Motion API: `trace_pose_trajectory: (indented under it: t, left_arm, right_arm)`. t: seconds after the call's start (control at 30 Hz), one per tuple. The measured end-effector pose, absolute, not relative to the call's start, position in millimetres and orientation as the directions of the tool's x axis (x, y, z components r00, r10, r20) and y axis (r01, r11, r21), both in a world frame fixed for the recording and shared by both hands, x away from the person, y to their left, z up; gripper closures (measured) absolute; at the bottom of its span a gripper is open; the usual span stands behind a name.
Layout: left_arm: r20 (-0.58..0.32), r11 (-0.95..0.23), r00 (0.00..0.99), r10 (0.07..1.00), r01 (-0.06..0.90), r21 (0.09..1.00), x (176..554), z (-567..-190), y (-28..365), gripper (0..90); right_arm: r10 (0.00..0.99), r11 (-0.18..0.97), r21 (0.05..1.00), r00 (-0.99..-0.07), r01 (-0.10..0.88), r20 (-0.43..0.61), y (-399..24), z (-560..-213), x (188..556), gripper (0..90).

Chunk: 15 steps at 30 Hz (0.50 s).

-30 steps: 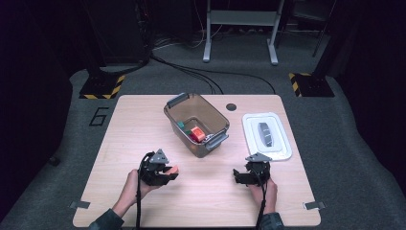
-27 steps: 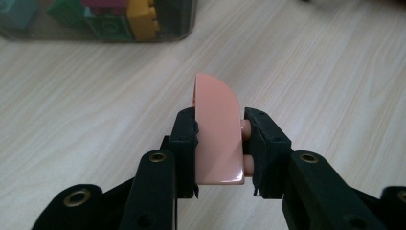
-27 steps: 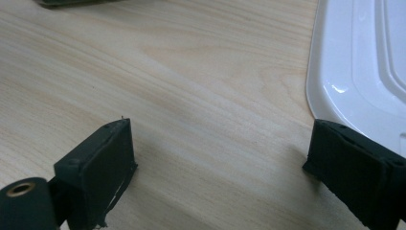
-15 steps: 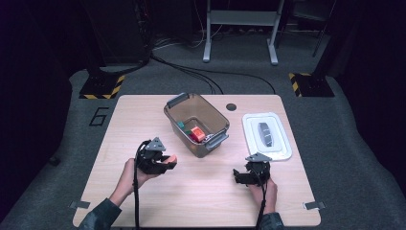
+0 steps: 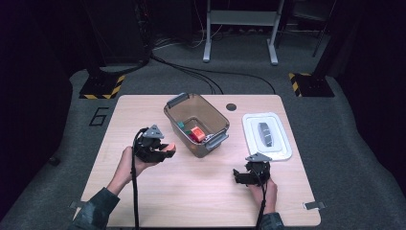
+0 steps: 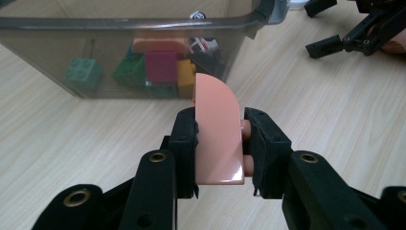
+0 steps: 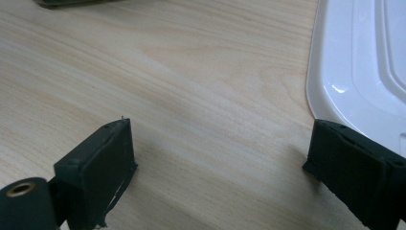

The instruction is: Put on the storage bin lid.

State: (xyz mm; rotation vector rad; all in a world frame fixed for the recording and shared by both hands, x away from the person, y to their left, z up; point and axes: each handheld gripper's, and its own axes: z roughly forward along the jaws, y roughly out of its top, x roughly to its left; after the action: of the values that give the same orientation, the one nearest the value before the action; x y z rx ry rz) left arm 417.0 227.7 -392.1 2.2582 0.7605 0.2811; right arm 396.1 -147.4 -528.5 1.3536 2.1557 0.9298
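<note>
Left gripper (image 5: 168, 149) has moved up and toward the bin (image 5: 178, 119) at frame middle | its jaws pinch a pink block (image 6: 218, 129), held above the table | right gripper (image 5: 239, 176) wide open, empty, lower right | tip: lift block over the rim, then let go.

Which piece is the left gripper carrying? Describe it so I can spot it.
Start at the clear bin mid-table; just left of it sits the left gripper. Clamped between its fingers is a salmon-pink block with one rounded edge, unlike the square bricks inside the bin.
</note>
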Motion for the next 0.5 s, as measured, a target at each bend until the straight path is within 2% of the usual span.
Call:
trace_pose_trajectory:
  t: [0.5]
  left_arm:
    - [0.029, -0.585, 0.815, 0.579, 0.391, 0.710, 433, -359, 210, 66.7]
  right_arm:
    - [0.902, 0.299, 0.730, -0.432, 0.615, -0.006, -147, -529, 396, 7.8]
